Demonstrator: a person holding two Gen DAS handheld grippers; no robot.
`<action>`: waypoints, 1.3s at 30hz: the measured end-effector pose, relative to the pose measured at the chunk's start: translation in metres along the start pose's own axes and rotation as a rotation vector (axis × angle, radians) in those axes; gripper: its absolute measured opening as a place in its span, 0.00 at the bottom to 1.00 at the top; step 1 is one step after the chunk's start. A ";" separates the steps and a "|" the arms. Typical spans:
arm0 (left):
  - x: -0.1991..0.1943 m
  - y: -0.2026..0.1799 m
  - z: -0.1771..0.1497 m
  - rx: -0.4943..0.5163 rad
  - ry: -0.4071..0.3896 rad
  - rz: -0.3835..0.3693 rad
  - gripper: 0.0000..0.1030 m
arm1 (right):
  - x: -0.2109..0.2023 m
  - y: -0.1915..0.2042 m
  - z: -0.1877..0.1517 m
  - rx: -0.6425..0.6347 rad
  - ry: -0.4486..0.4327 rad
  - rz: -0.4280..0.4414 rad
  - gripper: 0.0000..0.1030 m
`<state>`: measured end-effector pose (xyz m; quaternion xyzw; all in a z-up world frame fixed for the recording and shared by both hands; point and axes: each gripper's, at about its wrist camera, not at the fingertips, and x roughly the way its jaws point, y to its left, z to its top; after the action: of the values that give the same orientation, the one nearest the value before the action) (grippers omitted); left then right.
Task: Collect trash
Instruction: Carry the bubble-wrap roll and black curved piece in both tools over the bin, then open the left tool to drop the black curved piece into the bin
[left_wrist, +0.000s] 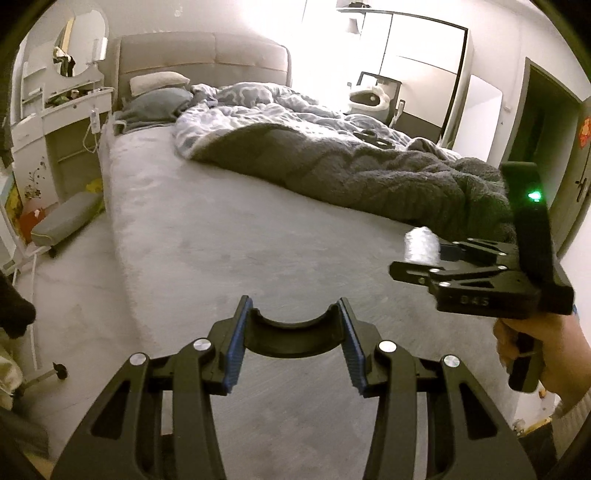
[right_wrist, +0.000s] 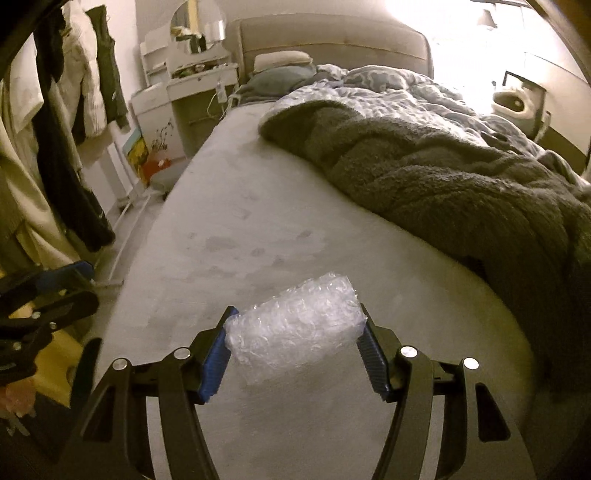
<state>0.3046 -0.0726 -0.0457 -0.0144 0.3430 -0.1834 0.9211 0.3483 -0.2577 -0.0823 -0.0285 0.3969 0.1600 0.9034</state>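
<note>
A crumpled roll of clear bubble wrap (right_wrist: 295, 328) sits crosswise between the blue pads of my right gripper (right_wrist: 297, 314), which is shut on it above the grey bed sheet (right_wrist: 240, 229). The left wrist view shows that same right gripper (left_wrist: 413, 258) at the right, with the bubble wrap (left_wrist: 421, 245) at its tip and a hand (left_wrist: 535, 343) on its handle. My left gripper (left_wrist: 294, 306) is shut on a black curved piece (left_wrist: 291, 336) that spans the gap between its pads. What that piece belongs to I cannot tell.
A rumpled dark grey blanket (left_wrist: 369, 177) and a patterned duvet (left_wrist: 258, 103) cover the bed's far and right side. A white dressing table (left_wrist: 55, 110) and a grey stool (left_wrist: 66, 221) stand left of the bed. Clothes hang on a rack (right_wrist: 55, 129). A dark doorway (left_wrist: 543, 129) is at right.
</note>
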 end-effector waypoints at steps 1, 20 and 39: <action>-0.003 0.003 -0.001 -0.001 -0.001 0.003 0.47 | -0.003 0.005 -0.001 0.006 -0.006 -0.006 0.62; -0.055 0.062 -0.055 -0.031 0.031 0.093 0.47 | -0.040 0.096 -0.041 0.154 -0.068 -0.041 0.62; -0.064 0.132 -0.143 -0.165 0.225 0.174 0.47 | -0.028 0.197 -0.064 0.068 -0.014 0.071 0.62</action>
<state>0.2119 0.0874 -0.1349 -0.0395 0.4578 -0.0745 0.8850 0.2236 -0.0897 -0.0912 0.0173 0.3963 0.1787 0.9004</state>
